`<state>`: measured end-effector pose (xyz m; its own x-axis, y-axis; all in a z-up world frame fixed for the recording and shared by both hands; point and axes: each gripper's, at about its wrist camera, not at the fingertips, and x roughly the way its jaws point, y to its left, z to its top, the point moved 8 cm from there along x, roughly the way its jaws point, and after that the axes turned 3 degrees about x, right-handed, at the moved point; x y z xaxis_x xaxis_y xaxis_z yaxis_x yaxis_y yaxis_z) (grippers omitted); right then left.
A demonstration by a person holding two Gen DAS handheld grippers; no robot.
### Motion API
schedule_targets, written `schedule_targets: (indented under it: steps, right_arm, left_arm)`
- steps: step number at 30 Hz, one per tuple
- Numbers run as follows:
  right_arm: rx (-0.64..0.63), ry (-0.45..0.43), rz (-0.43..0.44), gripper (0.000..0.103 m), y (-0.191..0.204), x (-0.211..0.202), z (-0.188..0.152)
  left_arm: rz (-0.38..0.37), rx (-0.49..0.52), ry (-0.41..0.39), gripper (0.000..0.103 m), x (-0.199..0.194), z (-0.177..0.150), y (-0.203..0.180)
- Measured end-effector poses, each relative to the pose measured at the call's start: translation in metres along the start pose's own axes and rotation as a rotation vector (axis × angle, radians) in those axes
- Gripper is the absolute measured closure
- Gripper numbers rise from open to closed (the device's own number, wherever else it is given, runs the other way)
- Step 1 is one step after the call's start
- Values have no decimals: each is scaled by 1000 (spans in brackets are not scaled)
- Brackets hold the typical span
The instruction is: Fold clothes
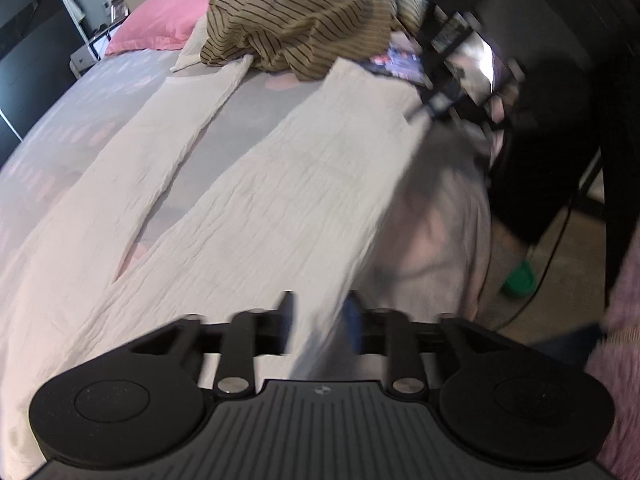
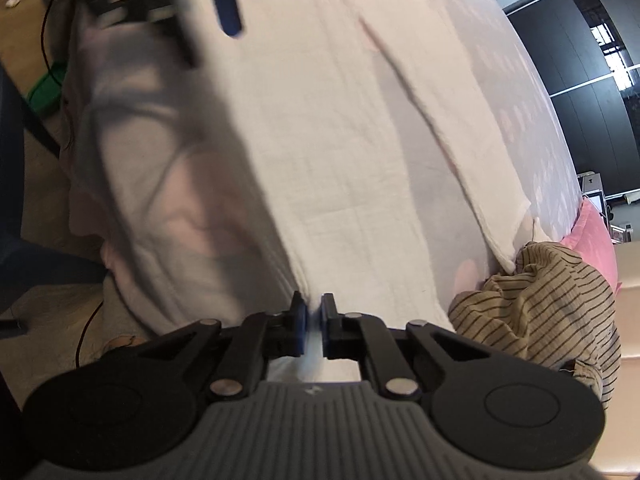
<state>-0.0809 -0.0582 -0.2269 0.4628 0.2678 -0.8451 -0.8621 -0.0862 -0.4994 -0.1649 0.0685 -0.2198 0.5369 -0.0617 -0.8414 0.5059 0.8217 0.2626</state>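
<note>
**White trousers flat on the bed, one hem pinched**

Far left, a pink pillow (image 1: 168, 16) at the head of the bed (image 1: 72, 120), on a grey cover dotted with pale pink. Across the middle, white trousers (image 1: 248, 184) of crinkled, finely creased cloth, spread flat with both legs long and parted in a narrow V. Beyond the leg ends, a heaped tan garment with thin dark stripes (image 1: 304, 20), touching the left leg's hem. Low in the left wrist view, the left gripper (image 1: 320, 320) released, jaws apart with the trousers' right edge running between them, pads not pressing. At right, the right gripper (image 2: 314, 320) clenched on a thin fold of white cloth at the trousers' edge.
</note>
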Motion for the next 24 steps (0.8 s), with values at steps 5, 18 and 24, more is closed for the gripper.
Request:
schedule_targets:
  steps: [5,18,24]
  right_arm:
    - [23,-31,-11,95,-19,-2,16]
    - [-72,-47,20,95,-35,-3,35]
    - [-81,-37,16,95,-36,-15,34]
  left_arm:
    - [96,60,74,66,-9,-37,9]
    - [276,137,509,69,-45,-187,68]
    - [335,243,670,69,-42,-237,88]
